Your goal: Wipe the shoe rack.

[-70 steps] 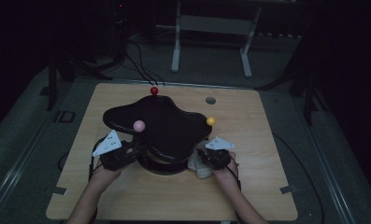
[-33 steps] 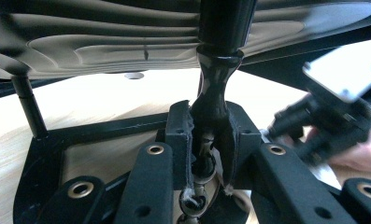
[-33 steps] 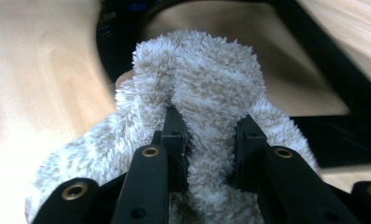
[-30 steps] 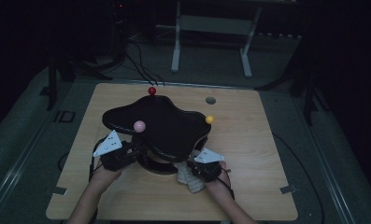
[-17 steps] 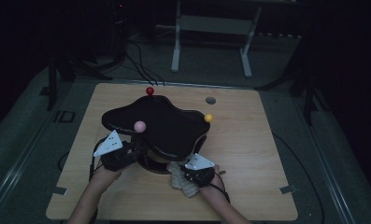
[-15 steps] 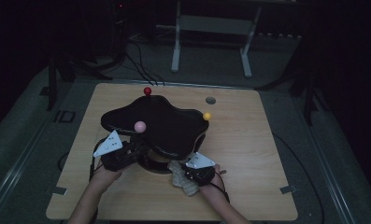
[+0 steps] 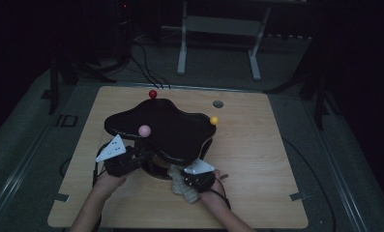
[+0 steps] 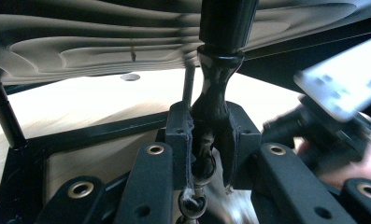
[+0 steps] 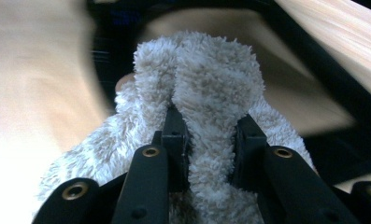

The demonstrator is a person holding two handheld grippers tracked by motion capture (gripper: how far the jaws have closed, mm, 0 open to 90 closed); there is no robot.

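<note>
You have one black, wavy-edged stand [image 7: 163, 128] on the wooden table [image 7: 257, 164], with three small balls on it that you can count from above: a red one [image 7: 153, 94] at the far edge, a pink one [image 7: 144, 130] at the left, a yellow one [image 7: 214, 120] at the right. There is one fluffy beige cloth [image 7: 181, 183], just in front of the stand's base. You hold two grippers, each topped by a pale three-cornered plate. The high view gives you the layout; the left gripper view shows the underside of the stand's top and your left gripper [image 8: 210, 144] pinching the glossy black central post [image 8: 211, 100], pads pressed on both sides of it. The right gripper view shows your right gripper [image 9: 210, 140] squeezed hard on a fold of the cloth, the pile bulging up and over the pads. From above, your left hand [image 7: 107, 181] reaches in toward the stand's base, and your right hand [image 7: 210, 193] sits low at the near edge, its gripper aimed left at the base with the cloth bunched ahead of it.
</note>
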